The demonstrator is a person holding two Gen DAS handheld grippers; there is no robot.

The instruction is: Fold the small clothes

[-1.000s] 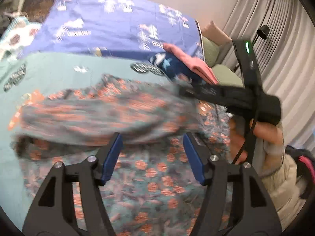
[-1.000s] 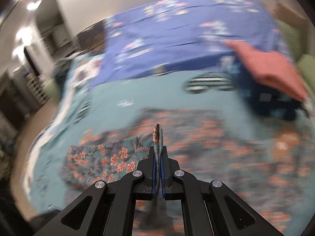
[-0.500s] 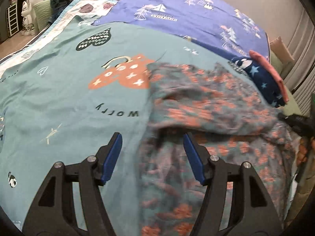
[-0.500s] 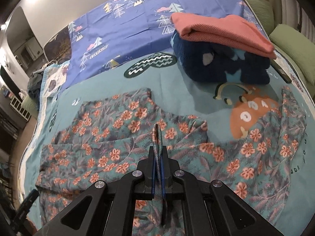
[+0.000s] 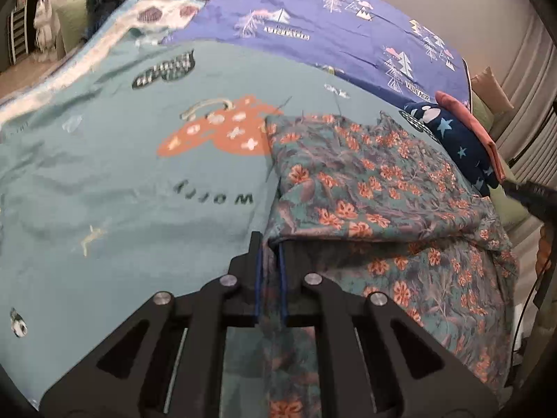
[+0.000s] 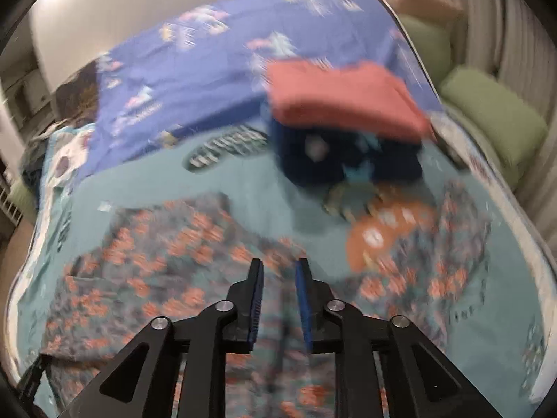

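The left gripper point(image 5: 269, 254) is seen clamped on a fold of the floral garment point(image 5: 376, 188) at its near left edge, the blue pads pressed against the cloth. The right gripper point(image 6: 278, 278) is held with its jaws parted by a narrow gap above the same garment point(image 6: 167, 261), nothing being gripped between them. Half a second earlier the left jaws were wide apart and the right jaws were pinched on the fabric. The garment is spread on the teal bedsheet point(image 5: 122, 181), partly doubled over. Farther back, a stack of folded clothes point(image 6: 344, 129) is seen, though blurred.
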